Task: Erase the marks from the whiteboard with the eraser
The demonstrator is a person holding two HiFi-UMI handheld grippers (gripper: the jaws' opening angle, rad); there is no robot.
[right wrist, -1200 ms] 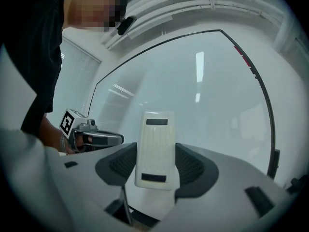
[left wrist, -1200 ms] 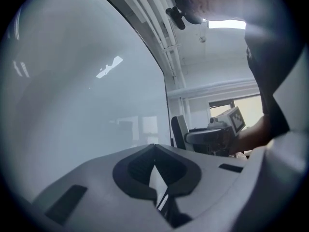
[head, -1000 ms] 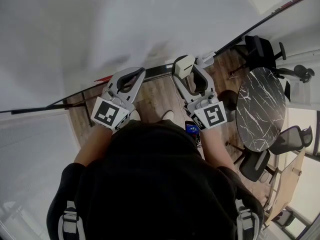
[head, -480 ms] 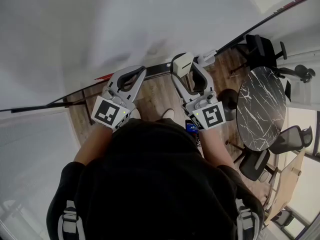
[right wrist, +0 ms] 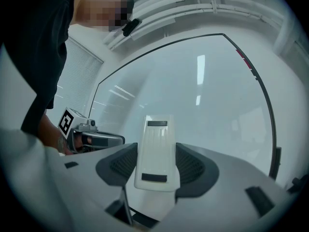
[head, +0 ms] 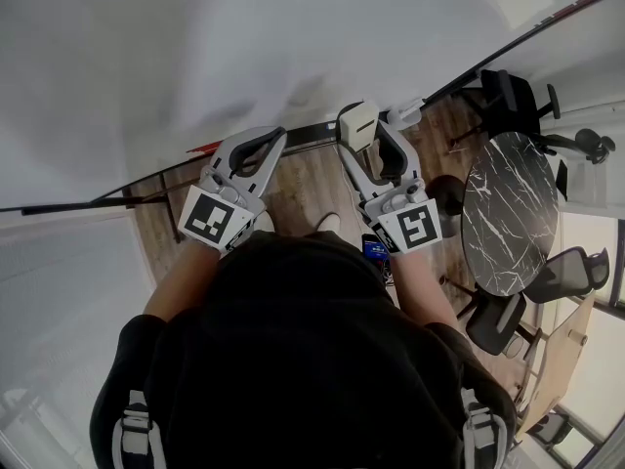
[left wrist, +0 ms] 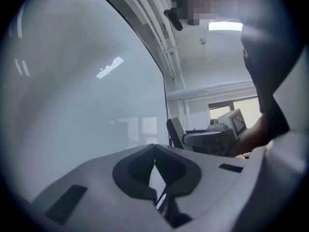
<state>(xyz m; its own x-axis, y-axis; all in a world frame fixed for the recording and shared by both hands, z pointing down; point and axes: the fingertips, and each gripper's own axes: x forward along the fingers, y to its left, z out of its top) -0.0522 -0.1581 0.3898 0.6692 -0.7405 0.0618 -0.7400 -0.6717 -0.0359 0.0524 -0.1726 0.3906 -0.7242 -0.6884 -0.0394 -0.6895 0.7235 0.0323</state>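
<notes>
White plastic eraser (head: 359,122) clamped in my right claw (right wrist: 155,167), near the glossy white whiteboard's (head: 244,57) 6 o'clock edge; left claw (left wrist: 154,172) closed, empty. No marks visible: I judge erasing essentially complete.

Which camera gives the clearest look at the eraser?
The right gripper view: the eraser fills the middle, clamped between the right hand-held gripper's jaws. The head view shows it small, near the whiteboard; the left gripper view gives at most a dim side glimpse.

The whiteboard (right wrist: 207,95) is glossy, the eraser (right wrist: 155,153) smooth plastic, the floor (head: 303,189) wood, the tabletop (head: 508,213) veined marble.
</notes>
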